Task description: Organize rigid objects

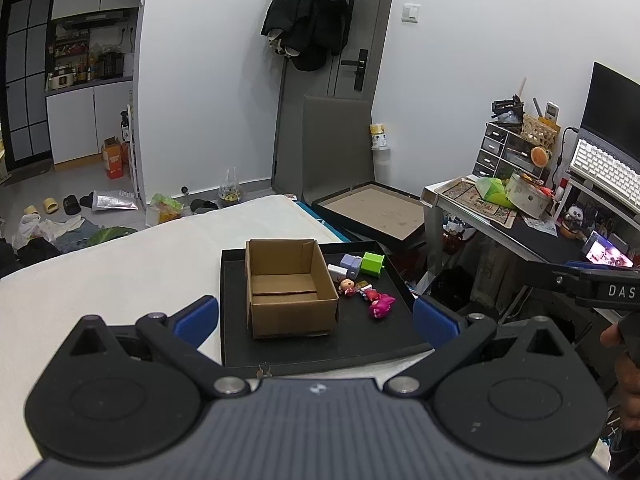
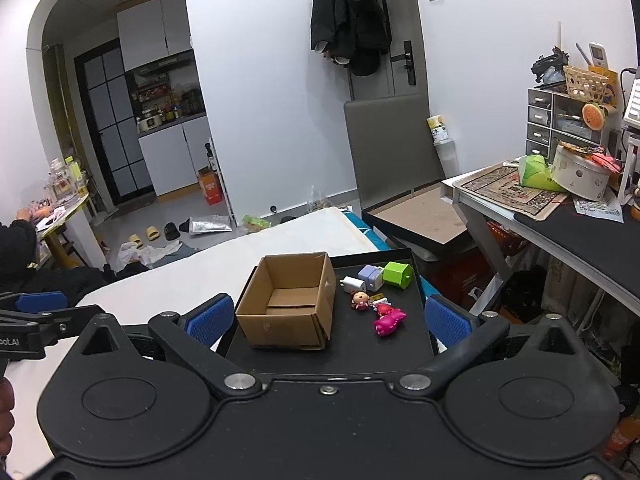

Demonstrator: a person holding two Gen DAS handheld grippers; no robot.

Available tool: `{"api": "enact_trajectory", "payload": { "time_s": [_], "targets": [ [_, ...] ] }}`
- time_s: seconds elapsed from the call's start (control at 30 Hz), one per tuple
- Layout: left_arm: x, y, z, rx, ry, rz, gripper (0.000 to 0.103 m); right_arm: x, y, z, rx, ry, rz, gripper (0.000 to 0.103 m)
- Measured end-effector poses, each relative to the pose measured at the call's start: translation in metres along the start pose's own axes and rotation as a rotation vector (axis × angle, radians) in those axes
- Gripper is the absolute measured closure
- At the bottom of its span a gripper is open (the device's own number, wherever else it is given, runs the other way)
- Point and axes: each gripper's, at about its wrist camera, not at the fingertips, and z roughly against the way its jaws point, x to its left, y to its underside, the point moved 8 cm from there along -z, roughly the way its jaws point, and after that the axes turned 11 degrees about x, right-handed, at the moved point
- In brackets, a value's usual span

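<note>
An empty cardboard box (image 1: 289, 286) (image 2: 289, 304) stands on a black tray (image 1: 320, 348) (image 2: 408, 356) on the white bed. To its right lie small toys: a green block (image 1: 372, 264) (image 2: 397, 274), a lilac block (image 1: 352, 265) (image 2: 371, 277), a white charger (image 1: 337, 271) (image 2: 353, 283), a doll figure (image 1: 346, 286) (image 2: 360, 300) and a magenta dinosaur (image 1: 381, 305) (image 2: 389, 321). My left gripper (image 1: 316, 316) is open, held back from the tray's near edge. My right gripper (image 2: 327, 318) is open too, empty, just short of the tray.
The white mattress (image 1: 120, 280) spreads left of the tray. A cluttered desk (image 2: 560, 216) stands at the right, with a grey chair (image 2: 394, 152) and a framed board (image 1: 376, 210) behind the tray. Clothes and slippers (image 1: 52, 204) litter the floor. A person sits at far left (image 2: 16, 240).
</note>
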Motion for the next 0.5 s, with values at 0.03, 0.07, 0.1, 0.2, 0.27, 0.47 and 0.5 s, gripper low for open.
{"api": "enact_trajectory", "payload": {
  "time_s": [0.03, 0.07, 0.1, 0.2, 0.27, 0.47, 0.5],
  "targets": [
    [0.0000, 0.0005, 0.0005, -0.001, 0.000, 0.002, 0.000, -0.0001, -0.0002, 0.0004, -0.002, -0.001, -0.002, 0.000],
    [0.0000, 0.0007, 0.0008, -0.001, 0.001, 0.004, 0.000, -0.0004, 0.0000, 0.0004, -0.002, -0.002, -0.002, 0.000],
    [0.0008, 0.0009, 0.0013, -0.001, 0.004, 0.008, 0.000, -0.0001, 0.0001, 0.0004, -0.003, -0.001, 0.000, 0.000],
    [0.0035, 0.0003, 0.0036, -0.006, 0.009, 0.015, 0.000, 0.0016, 0.0017, 0.0002, -0.001, -0.011, -0.004, 0.000],
    [0.0047, 0.0004, 0.0041, -0.005, 0.006, 0.018, 0.000, 0.0006, 0.0024, -0.0019, 0.003, -0.007, -0.005, 0.000],
    [0.0075, 0.0011, 0.0027, 0.000, 0.005, 0.024, 0.000, -0.0014, 0.0040, -0.0030, 0.003, 0.000, -0.010, 0.000],
    [0.0075, 0.0013, 0.0026, 0.000, 0.005, 0.024, 0.000, -0.0013, 0.0042, -0.0032, 0.004, 0.002, -0.010, 0.000]
  ]
}}
